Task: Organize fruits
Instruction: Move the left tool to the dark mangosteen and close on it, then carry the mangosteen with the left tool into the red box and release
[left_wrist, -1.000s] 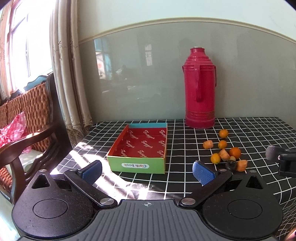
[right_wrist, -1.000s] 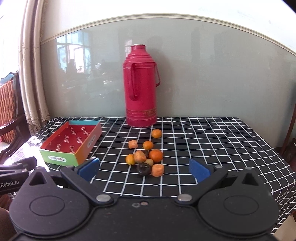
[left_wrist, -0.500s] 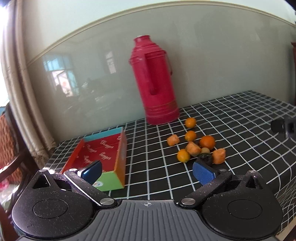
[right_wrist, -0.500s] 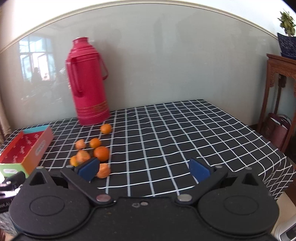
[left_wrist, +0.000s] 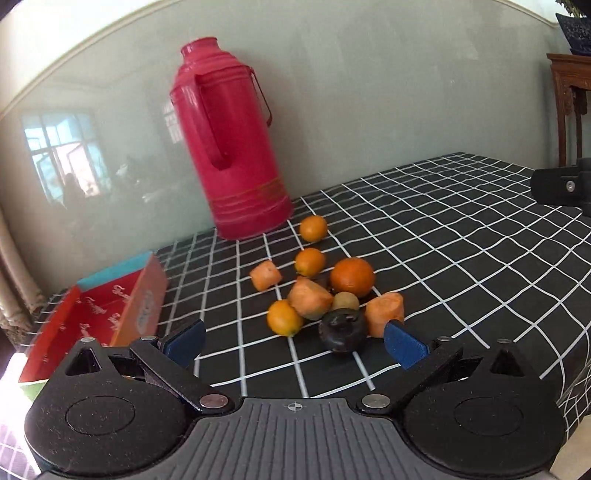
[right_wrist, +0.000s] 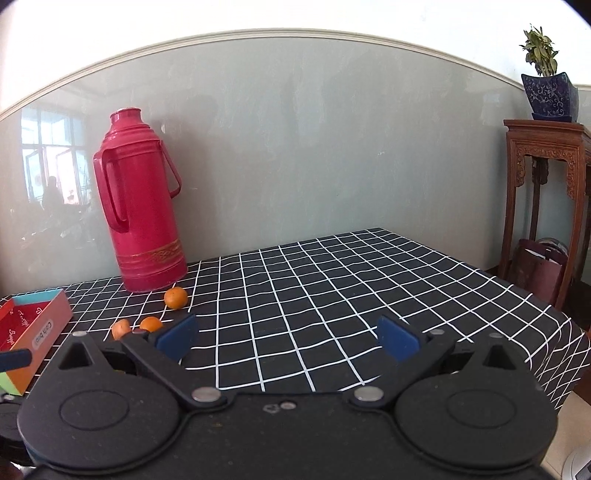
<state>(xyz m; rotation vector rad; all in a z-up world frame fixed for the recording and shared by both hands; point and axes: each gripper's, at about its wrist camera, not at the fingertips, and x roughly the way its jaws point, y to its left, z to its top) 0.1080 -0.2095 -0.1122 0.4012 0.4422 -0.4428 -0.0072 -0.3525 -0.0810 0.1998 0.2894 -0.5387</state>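
Observation:
A heap of fruit lies on the checked tablecloth in the left wrist view: a large orange, several small oranges, orange chunks and a dark round fruit. My left gripper stands open just short of the heap, the dark fruit between its fingers' line. An open red cardboard box sits left of it. My right gripper is open over bare cloth, with a small orange and the box to its left.
A tall red thermos stands behind the fruit against the grey wall panel. The table's right edge drops off beside a carved wooden stand holding a potted plant. Part of the right gripper shows at the right.
Both views have swung to the right. My left gripper has come closer to the fruit heap, leaving the box at its left. The right gripper now faces the bare right part of the table.

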